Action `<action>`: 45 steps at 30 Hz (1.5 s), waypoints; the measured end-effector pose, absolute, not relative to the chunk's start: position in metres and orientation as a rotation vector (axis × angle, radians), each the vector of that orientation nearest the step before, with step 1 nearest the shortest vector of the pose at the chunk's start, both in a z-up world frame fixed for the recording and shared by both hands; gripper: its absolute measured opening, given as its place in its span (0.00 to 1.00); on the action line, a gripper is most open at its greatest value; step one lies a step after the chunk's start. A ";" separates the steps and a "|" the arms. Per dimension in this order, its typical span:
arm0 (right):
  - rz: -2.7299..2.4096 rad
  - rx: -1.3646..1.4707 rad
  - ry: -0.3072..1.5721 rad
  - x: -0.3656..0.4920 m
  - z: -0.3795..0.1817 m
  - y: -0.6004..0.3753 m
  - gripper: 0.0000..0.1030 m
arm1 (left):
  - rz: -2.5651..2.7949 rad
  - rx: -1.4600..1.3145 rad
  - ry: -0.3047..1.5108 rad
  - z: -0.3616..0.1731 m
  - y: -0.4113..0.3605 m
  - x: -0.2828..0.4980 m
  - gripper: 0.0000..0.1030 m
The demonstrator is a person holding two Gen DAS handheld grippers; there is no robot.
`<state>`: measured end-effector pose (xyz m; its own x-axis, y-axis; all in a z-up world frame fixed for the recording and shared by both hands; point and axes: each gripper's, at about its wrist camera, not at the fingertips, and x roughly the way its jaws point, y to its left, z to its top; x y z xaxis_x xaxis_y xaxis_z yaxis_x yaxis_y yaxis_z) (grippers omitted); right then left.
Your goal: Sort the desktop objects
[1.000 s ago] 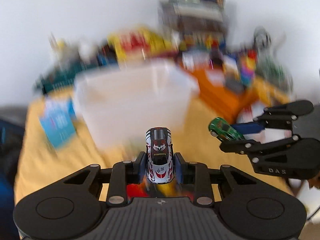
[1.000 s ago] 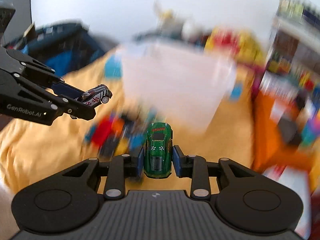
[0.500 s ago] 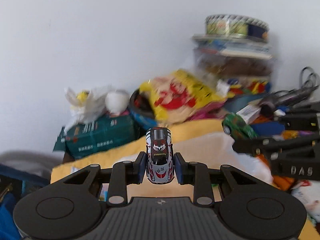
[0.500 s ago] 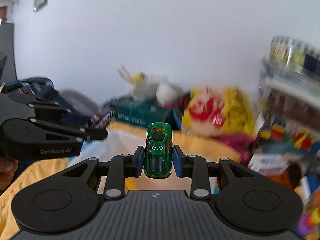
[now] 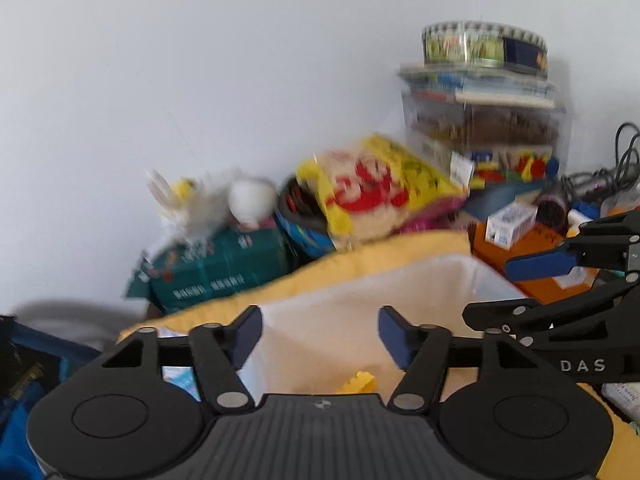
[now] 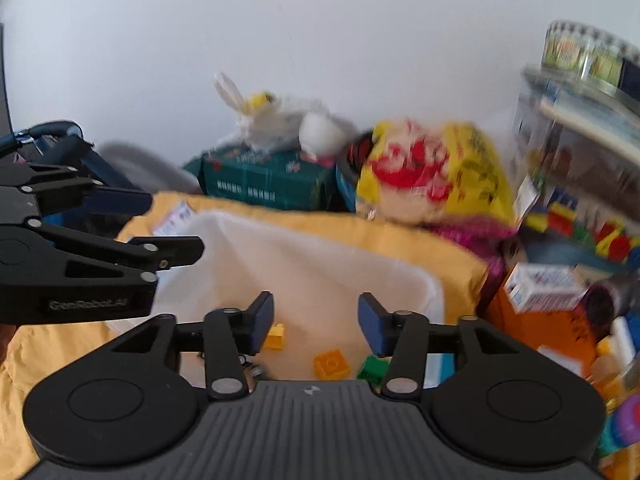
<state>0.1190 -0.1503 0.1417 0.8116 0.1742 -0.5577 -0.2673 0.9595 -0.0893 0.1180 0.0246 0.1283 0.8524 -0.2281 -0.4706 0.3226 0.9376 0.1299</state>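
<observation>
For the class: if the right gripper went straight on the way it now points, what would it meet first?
Probably the inside of the white bin, near its far wall; the right gripper, jaws opening and empty, points down into it. Depth is unclear.

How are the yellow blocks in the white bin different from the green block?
In the white bin, the yellow blocks are yellow and show nearly whole; the green block is green and partly hidden behind the right hand-held gripper. There are two yellow blocks and one green. All lie on the bin's floor and look like toy bricks.
</observation>
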 end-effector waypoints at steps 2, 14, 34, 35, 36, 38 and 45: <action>0.243 -0.170 0.540 0.105 0.149 -0.150 0.64 | -0.334 0.154 0.455 0.135 0.032 0.103 0.68; 0.267 -0.124 0.623 0.026 0.113 -0.144 0.72 | -0.420 0.137 0.638 0.070 0.036 0.007 0.68; 0.322 -0.167 0.883 -0.031 0.015 -0.133 0.58 | -0.444 0.187 0.876 -0.008 0.048 -0.038 0.58; 0.337 -0.199 0.873 -0.030 0.014 -0.130 0.57 | -0.447 0.188 0.878 -0.010 0.048 -0.039 0.57; 0.351 -0.252 0.863 -0.029 0.013 -0.125 0.50 | -0.452 0.189 0.876 -0.010 0.047 -0.040 0.56; 0.373 -0.343 0.851 -0.026 0.010 -0.115 0.39 | -0.463 0.189 0.869 -0.008 0.047 -0.040 0.56; 0.420 -0.402 0.864 -0.009 -0.005 -0.097 0.36 | -0.470 0.176 0.890 -0.005 0.042 -0.034 0.54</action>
<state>-0.0088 -0.0971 -0.0054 0.5789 0.1893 -0.7931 -0.5063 0.8459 -0.1677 -0.0339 0.0415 -0.0050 0.5360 -0.3203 -0.7811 0.4640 0.8847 -0.0444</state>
